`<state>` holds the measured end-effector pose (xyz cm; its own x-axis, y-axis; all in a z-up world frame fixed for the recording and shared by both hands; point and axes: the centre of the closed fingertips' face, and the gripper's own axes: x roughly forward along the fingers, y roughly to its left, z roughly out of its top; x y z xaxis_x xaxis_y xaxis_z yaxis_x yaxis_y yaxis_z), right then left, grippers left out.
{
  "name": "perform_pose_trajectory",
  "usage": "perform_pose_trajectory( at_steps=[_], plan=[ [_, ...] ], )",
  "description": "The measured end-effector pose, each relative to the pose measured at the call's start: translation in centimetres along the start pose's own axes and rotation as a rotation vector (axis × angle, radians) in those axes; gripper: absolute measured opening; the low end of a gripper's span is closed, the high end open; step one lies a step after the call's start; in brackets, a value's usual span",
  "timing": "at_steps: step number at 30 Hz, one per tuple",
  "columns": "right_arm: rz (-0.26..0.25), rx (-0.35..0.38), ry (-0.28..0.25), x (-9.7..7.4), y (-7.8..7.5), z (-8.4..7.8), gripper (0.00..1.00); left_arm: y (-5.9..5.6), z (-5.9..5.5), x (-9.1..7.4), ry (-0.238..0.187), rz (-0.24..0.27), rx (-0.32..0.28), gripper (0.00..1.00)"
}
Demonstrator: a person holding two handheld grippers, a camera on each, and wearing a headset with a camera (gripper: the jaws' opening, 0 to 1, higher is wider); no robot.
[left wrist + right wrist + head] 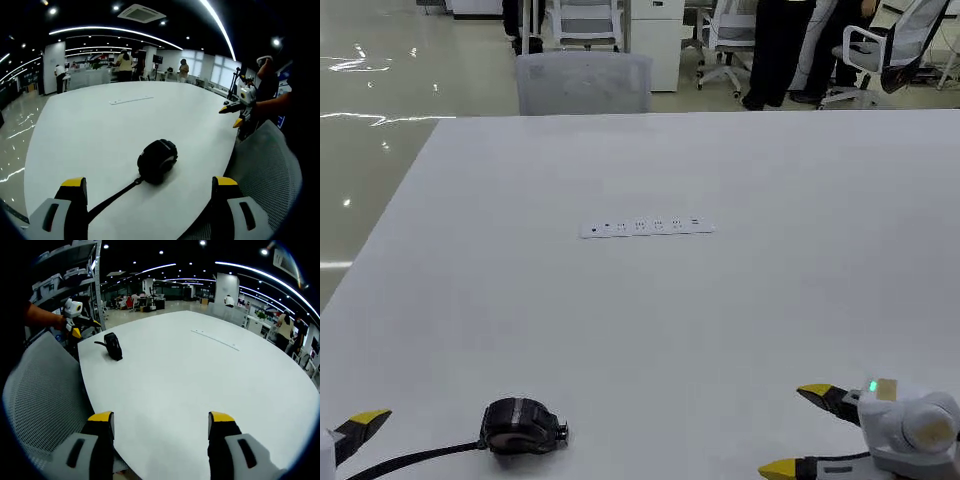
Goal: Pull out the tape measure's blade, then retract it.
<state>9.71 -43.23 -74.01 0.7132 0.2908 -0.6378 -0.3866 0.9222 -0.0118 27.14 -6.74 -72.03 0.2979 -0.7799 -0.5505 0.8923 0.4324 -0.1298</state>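
A black tape measure (520, 425) lies on the white table (670, 300) near its front edge, with a black strap trailing to the left. It sits just ahead of my left gripper (150, 186), which is open with nothing between its yellow-tipped jaws. The tape measure (157, 159) rests between and beyond those jaws. My left gripper's tip (365, 420) shows at the bottom left of the head view. My right gripper (810, 430) stands open at the bottom right, far from the tape measure (113, 346). No blade is drawn out.
A white power strip (648, 227) lies flat in the middle of the table. A grey mesh chair (583, 83) stands at the far edge, with more office chairs and a person's legs behind it. A mesh chair back (40, 390) is close to my right gripper.
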Motion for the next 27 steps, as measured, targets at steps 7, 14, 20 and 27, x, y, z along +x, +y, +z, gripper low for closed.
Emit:
perform_pose_trajectory(
  at_steps=[7,14,20,27],
  plan=[
    [-0.047,0.016,-0.011,-2.6,-0.7,-1.5,0.88,0.2,-0.7,-0.8,0.0,0.009,0.002,1.0],
    [-0.057,-0.022,-0.006,-2.8,-0.6,-2.2,0.96,-0.1,-1.1,-1.0,0.007,0.001,0.014,1.0],
    [-0.065,-0.01,-0.022,-3.2,-0.9,-2.1,0.98,-0.2,-0.7,-1.0,0.004,-0.005,0.02,1.0],
    [-0.068,0.008,-0.035,-3.3,-1.1,-1.8,0.99,-0.5,-0.8,-0.6,-0.003,-0.013,0.046,1.0]
  ],
)
